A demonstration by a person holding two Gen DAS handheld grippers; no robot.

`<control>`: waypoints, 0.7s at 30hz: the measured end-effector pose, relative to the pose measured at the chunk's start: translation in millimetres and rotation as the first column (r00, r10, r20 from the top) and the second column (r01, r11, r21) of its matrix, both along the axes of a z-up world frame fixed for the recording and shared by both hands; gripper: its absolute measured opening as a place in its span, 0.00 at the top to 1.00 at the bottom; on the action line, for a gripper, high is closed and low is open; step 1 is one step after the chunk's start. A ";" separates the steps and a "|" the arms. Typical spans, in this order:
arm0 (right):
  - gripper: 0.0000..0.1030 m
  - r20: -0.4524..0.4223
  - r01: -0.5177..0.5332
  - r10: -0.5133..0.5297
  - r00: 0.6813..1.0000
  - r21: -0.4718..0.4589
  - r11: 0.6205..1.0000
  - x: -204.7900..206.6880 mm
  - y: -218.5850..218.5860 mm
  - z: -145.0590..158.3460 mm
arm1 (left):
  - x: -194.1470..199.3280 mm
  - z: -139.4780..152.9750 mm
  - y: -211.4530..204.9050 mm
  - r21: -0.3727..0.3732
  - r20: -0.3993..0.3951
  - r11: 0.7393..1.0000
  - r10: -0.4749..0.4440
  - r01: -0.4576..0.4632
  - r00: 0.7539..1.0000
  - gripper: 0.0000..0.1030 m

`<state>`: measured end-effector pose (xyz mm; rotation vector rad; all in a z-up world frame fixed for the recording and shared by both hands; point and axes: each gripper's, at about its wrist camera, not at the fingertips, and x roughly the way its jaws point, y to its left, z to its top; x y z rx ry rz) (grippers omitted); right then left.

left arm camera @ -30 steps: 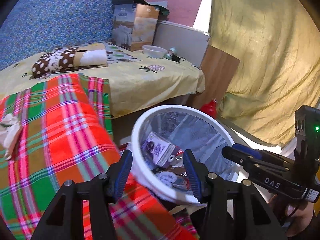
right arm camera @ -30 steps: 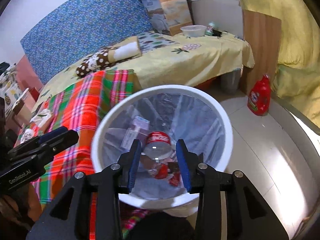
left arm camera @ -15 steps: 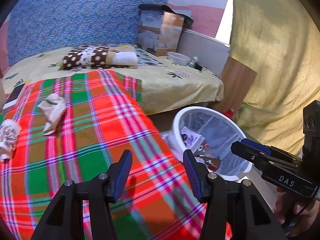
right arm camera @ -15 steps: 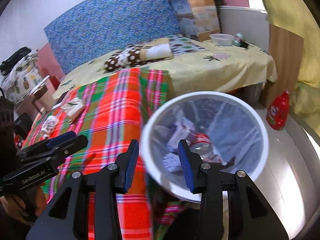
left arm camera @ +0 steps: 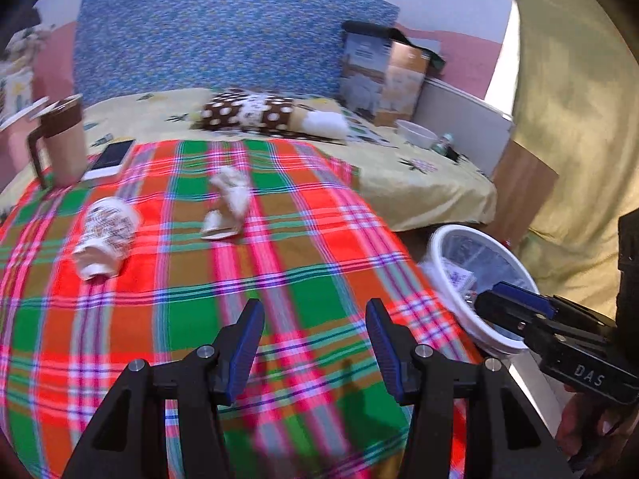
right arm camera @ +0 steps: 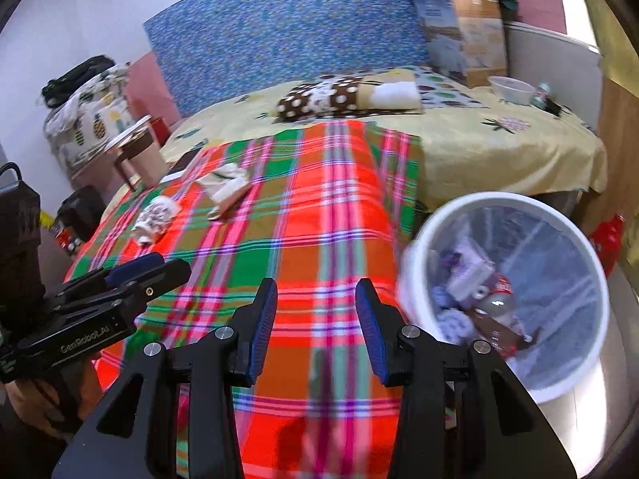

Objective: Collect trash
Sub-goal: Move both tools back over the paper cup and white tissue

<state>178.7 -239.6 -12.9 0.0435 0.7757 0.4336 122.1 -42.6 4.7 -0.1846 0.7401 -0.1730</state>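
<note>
Left tool point(left arm camera: 315, 343): jaws spread wide, nothing between the pads, hanging over the near part of the plaid blanket point(left arm camera: 167, 299). Right tool point(right arm camera: 315, 319): jaws partly spread, also empty, over the blanket's near edge just left of the white trash bin point(right arm camera: 415, 279). Each tool shows in the other's view, right one point(left arm camera: 519, 311) at the bin rim, left one point(right arm camera: 131, 275) over the blanket's left side. Trash still on the blanket: a crumpled paper cup point(left arm camera: 106, 235) lying on its side, long axis running near-to-far and leaning left at the near end, base end toward the camera, mouth end pointing away toward the mug; a crumpled tissue/paper wad point(left arm camera: 227, 203) a bit right of it and further back, roughly elongated near-to-far, apart from the cup. Both sit well ahead of the left tool. Same two pieces in the right view: cup point(right arm camera: 155, 215), wad point(right arm camera: 225, 187). Bin stands on the floor against the bed's right side, lined with a clear bag, already holding a plastic bottle point(right arm camera: 495, 307) and some wrappers; details blurred. Non-trash at the blanket's far left: a brown-lidded mug point(left arm camera: 60, 139) upright, a phone point(left arm camera: 110, 157) flat beside it. Polka-dot pillow point(left arm camera: 255, 113) across the yellow sheet further back. Both views motion-blurred.
</note>
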 end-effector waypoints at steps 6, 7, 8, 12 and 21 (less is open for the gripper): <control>0.58 0.005 -0.062 0.062 0.998 0.001 0.998 3.7 23.3 3.0 | -1.5 -3.3 40.0 0.005 -0.006 0.996 0.085 -0.085 0.996 0.49; 0.58 0.004 -0.070 0.070 0.998 0.003 0.998 5.1 26.6 3.4 | -1.1 -2.9 46.3 0.007 -0.004 0.995 0.099 -0.099 0.995 0.49; 0.58 0.005 -0.076 0.076 0.997 0.004 0.997 5.6 30.5 3.4 | -0.6 -2.5 52.6 0.011 -0.001 0.993 0.115 -0.115 0.993 0.49; 0.58 0.006 -0.097 0.097 0.995 0.003 0.995 10.1 42.4 3.7 | 1.6 -1.3 75.2 0.015 0.006 0.987 0.163 -0.163 0.987 0.49; 0.57 -0.003 -0.131 0.131 0.991 0.003 0.991 21.5 64.7 0.9 | 12.8 -0.8 115.9 0.050 0.019 0.966 0.253 -0.254 0.967 0.49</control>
